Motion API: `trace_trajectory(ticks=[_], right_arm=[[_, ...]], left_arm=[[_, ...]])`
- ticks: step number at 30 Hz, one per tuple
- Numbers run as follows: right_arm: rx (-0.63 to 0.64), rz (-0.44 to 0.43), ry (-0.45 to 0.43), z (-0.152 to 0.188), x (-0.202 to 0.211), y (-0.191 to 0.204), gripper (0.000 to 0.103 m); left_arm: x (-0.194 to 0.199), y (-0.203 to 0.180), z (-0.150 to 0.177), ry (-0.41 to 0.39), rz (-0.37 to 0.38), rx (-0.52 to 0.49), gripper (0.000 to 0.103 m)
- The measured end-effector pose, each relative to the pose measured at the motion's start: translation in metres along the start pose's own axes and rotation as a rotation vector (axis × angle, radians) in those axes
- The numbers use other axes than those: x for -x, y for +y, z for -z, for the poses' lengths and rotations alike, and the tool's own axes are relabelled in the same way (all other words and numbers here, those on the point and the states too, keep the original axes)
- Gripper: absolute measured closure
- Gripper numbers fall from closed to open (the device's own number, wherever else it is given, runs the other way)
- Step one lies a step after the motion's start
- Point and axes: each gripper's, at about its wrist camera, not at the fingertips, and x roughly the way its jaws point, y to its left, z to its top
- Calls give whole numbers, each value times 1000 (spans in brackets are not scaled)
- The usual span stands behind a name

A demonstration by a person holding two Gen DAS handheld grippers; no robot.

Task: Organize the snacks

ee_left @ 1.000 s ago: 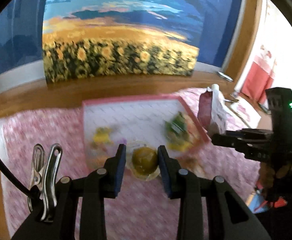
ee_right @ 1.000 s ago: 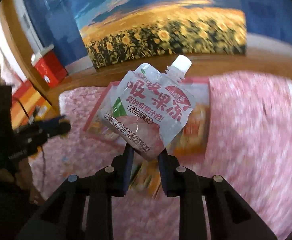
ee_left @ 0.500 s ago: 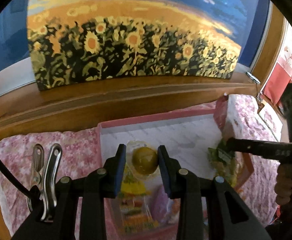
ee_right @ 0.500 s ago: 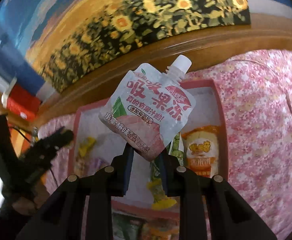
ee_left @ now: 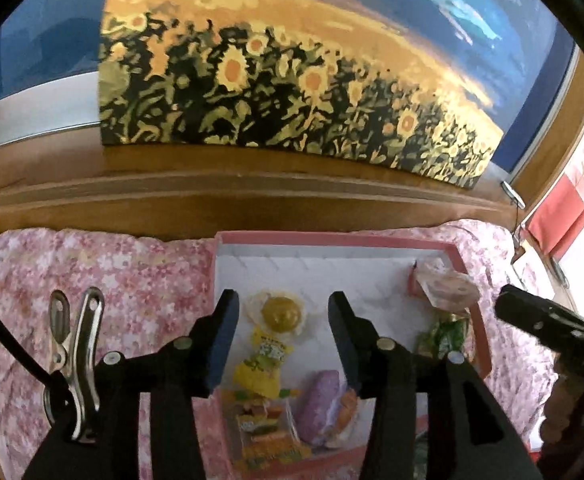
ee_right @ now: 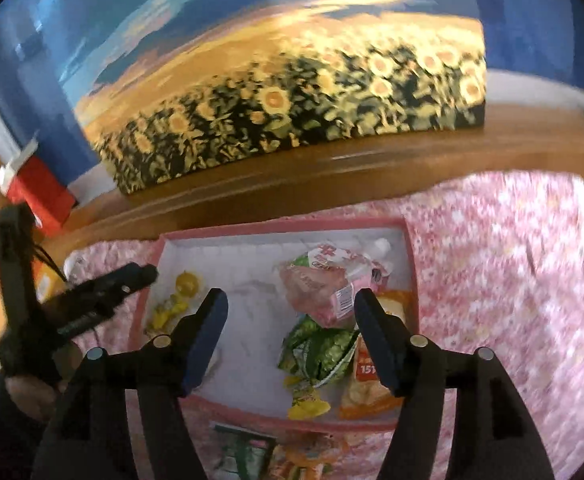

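Over the pink tray [ee_left: 331, 240] the left gripper [ee_left: 280, 320] has just spread and dropped its jelly cup [ee_left: 282, 314] onto the white floor, while the right gripper [ee_right: 292, 316] – jaws newly wide, empty – leaves the pouch [ee_right: 327, 280] atop the snacks; both deliveries look done.

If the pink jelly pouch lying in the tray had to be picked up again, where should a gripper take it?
Probably by the jelly pouch near its white cap, from above: it lies flat atop other packets, spout toward the tray's far wall.
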Motion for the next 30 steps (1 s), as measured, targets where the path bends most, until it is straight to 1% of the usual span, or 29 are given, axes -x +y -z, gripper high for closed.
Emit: trace_trajectory(ticks=[3, 5, 7, 8, 10, 13, 17, 21, 25, 30], right_arm=[[18, -4, 20, -1, -4, 2, 36], [5, -11, 28, 0, -4, -2, 36], [12, 9, 29, 3, -4, -3, 36], [23, 28, 28, 5, -5, -4, 36], [29, 55, 32, 11, -4, -7, 36], [22, 49, 34, 19, 5, -10, 36], [62, 64, -9, 26, 26, -4, 36], [63, 60, -61, 36, 52, 1, 36], [57, 51, -85, 45, 69, 4, 36], [68, 31, -132, 54, 91, 11, 36]], left_arm=[[5, 0, 6, 35, -26, 9, 53], [6, 0, 10, 77, -72, 48, 53], [11, -1, 14, 100, -81, 84, 53], [16, -3, 17, 96, -80, 90, 53], [26, -10, 20, 71, -94, 68, 53], [43, -25, 25, 29, -125, 13, 53], [62, -35, 28, 7, -104, 0, 53], [78, -42, 33, -9, -95, -15, 53], [91, -48, 39, -25, -79, -18, 52], [109, -52, 47, -54, -104, -42, 51]])
